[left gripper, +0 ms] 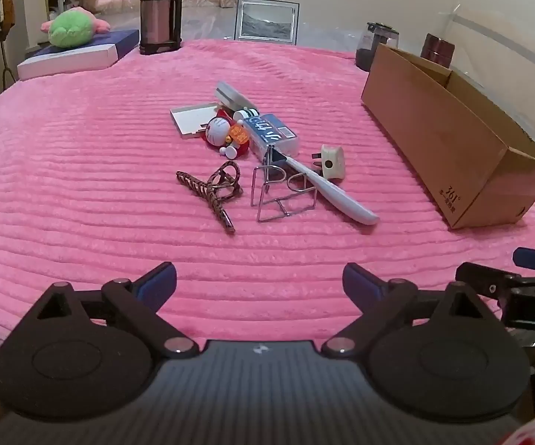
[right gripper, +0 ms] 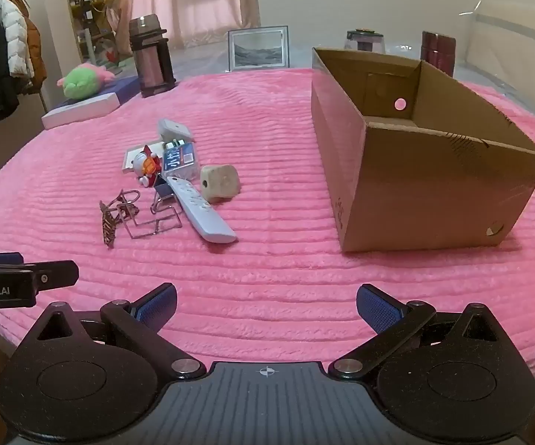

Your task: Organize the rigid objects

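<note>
A heap of small items lies mid-table on the pink cloth: a white remote [left gripper: 336, 193] [right gripper: 202, 207], a brown hair claw [left gripper: 210, 191] [right gripper: 109, 222], a wire binder clip [left gripper: 282, 193] [right gripper: 156, 215], a cream plug adapter [left gripper: 332, 161] [right gripper: 220, 183], a blue-labelled clear case [left gripper: 273, 133] [right gripper: 180, 159], a small robot-cat figure [left gripper: 223, 133] [right gripper: 145, 167] and a flat white box [left gripper: 193, 118]. An open cardboard box [left gripper: 452, 141] [right gripper: 415, 170] stands to the right. My left gripper [left gripper: 259, 283] and right gripper [right gripper: 266, 306] hover open near the table's front edge, both with nothing between their fingers.
At the back stand a brown thermos [left gripper: 159, 9] [right gripper: 150, 61], a framed picture [left gripper: 266, 20] [right gripper: 259, 47], a dark jar [left gripper: 376, 44] and a maroon canister [right gripper: 438, 52]. A green plush [left gripper: 72, 27] [right gripper: 82, 81] lies on a flat box at back left. Coats hang at far left [right gripper: 0, 63].
</note>
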Motion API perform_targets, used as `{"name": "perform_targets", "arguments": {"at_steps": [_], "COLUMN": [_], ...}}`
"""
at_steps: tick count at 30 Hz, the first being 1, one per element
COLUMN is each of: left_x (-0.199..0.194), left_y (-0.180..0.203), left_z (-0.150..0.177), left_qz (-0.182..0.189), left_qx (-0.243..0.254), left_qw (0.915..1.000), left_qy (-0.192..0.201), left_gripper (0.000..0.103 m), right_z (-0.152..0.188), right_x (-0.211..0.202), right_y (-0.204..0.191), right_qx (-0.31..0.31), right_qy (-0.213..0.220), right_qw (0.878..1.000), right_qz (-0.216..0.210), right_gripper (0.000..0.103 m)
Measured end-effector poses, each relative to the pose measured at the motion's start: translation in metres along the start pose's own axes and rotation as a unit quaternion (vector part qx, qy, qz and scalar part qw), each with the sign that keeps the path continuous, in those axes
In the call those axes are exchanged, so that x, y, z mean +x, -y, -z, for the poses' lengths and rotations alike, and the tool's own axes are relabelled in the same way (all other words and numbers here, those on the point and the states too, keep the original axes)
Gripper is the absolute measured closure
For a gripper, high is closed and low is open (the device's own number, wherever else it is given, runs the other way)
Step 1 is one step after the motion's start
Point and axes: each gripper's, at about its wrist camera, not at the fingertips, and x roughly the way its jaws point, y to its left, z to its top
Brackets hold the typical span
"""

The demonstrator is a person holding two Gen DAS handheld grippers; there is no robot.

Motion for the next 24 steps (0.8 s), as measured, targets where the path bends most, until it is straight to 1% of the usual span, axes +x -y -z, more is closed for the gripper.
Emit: {"name": "perform_targets", "arguments": {"at_steps": [1,2,9,11,24], "left_x": [-0.0004,0.0018,0.0029,0.0026,0.0025], "left_y": [0.0012,-0.0029,-0.0028,-0.0010,-0.0011], "left_z": [0.0006,0.0000,0.0012,0.0005,0.0014], "left_qz": [0.002,0.004,0.015,0.008,0.007], "left_qx": [-0.001,-0.010,-0.015,-0.008,-0.011], "left_qw": [1.0000,0.9999,0.9998,0.9999,0.9999], "left_qy": [0.001,-0.007,-0.006,-0.007,-0.004], "left_gripper": [0.009,0.009,0.009,0.009,0.009], "right_z": [0.0001,0.0002,0.0009,0.0006,0.0014], "right_x": [0.0000,0.0000,0.0010,0.0018,-0.0003], "right_y": [0.0001,0.0002,-0.0001,-0.0006,-0.0021], "right_qx": [0.000,0.000,0.002,0.002,0.000], "right_qy": [0.001,0.000,-0.001,-0.001,0.000], "right_qw": [1.000,1.000,1.000,1.000,1.000], "right_qz": [0.000,-0.001,0.002,0.002,-0.003], "right_gripper": [0.002,0.002,0.002,0.002,0.002]}}
